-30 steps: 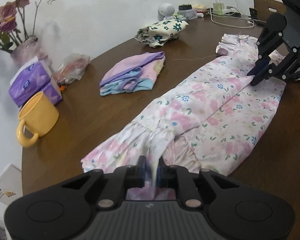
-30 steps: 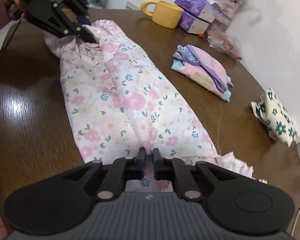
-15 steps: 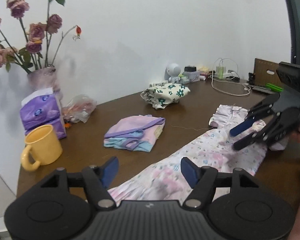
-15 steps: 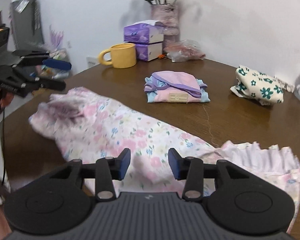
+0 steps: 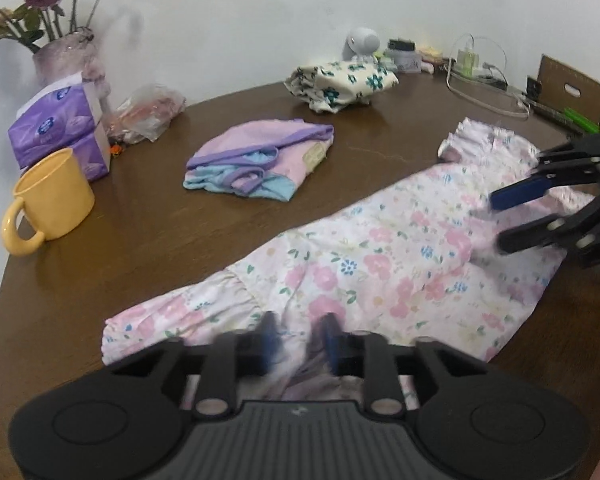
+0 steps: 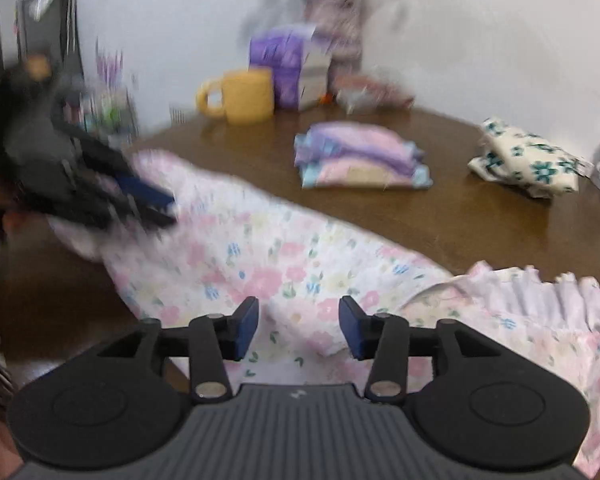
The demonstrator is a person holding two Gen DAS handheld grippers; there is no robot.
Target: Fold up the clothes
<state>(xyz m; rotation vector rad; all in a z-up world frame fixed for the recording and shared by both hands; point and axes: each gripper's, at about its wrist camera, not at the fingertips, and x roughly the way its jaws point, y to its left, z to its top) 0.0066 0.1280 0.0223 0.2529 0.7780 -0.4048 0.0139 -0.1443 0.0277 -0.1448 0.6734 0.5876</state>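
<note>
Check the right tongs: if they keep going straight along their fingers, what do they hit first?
Most likely the floral dress. The right tongs are open and angled down over it, with cloth filling the gap between the fingers. The folded purple-pink garment lies further along the table. Depth is uncertain in the blurred fisheye.

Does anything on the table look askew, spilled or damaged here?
Nothing spilled or damaged. The floral dress lies unfolded and rumpled across the table, its frilled end bunched. The two folded garments sit tidy and the mug is upright.

left tongs (image 5: 298, 342) black, blue pads | right tongs (image 6: 299, 330) black, blue pads
</note>
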